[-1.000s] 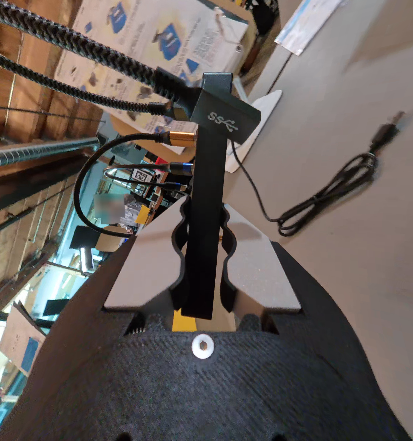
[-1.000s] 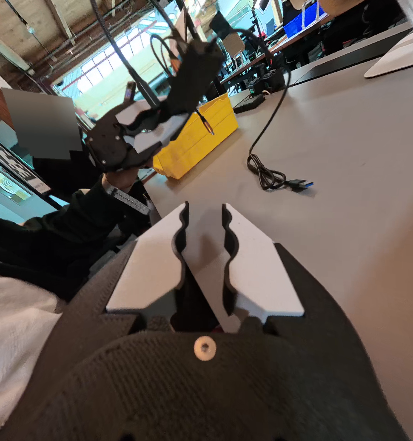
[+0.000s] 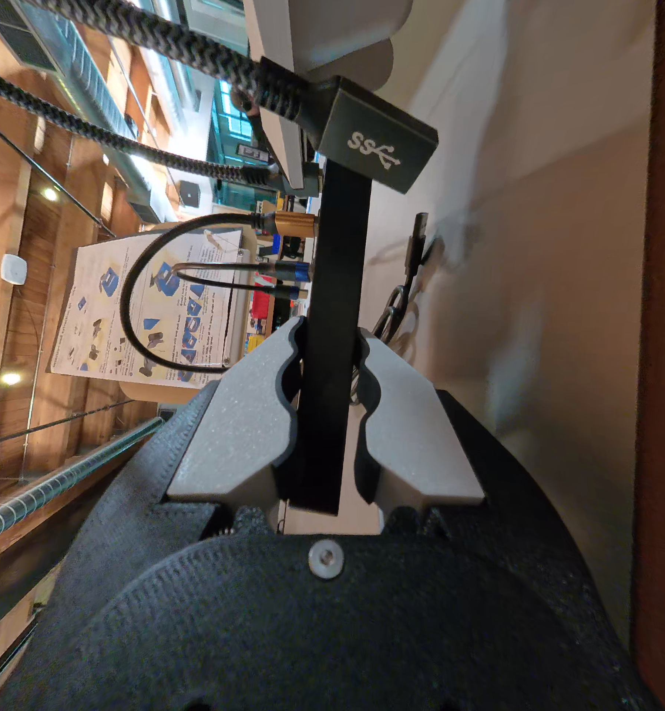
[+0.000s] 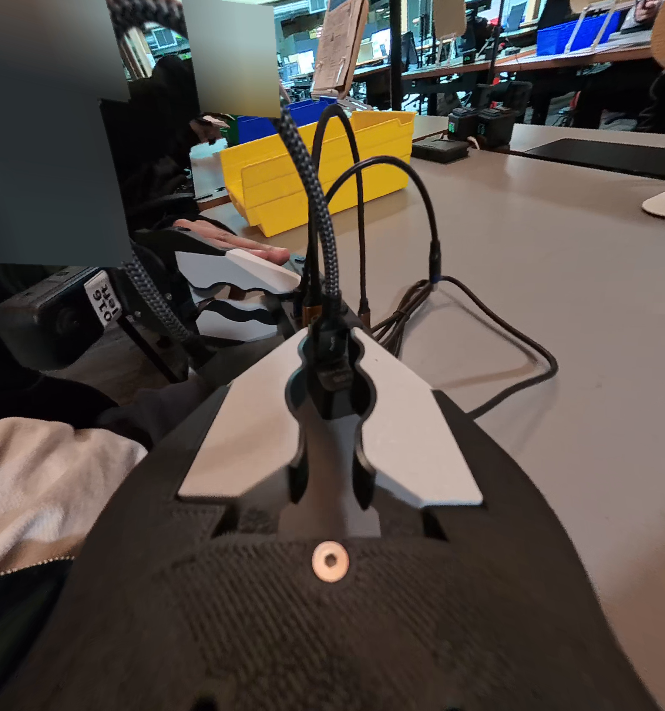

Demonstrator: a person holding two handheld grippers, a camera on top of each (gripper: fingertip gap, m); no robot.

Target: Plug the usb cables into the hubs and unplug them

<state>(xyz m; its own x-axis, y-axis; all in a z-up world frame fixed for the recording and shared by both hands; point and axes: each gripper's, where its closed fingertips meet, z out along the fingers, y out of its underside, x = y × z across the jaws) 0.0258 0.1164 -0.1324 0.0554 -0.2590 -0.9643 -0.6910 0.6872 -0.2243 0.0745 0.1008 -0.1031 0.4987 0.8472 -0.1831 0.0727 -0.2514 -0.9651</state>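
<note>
A grey desk point(image 4: 553, 269) holds a yellow bin point(image 4: 323, 169) at 12 o'clock. The left hand-held gripper point(image 3: 329, 369) clamps a black USB hub point(image 3: 334, 346) carrying several plugged cables. The right hand-held gripper point(image 4: 329, 369) pinches the braided cable's dark plug point(image 4: 332, 381) at the hub.

One hub point(image 3: 336, 346), five plugs in it, one loose cable point(image 4: 477, 346), two grippers, one yellow bin point(image 4: 323, 173), two blue bins.

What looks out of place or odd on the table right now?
Nothing looks damaged or spilled. One loose black cable lies bundled on the table, unplugged, while the other cables sit plugged in the hub held by the left hand-held gripper.
</note>
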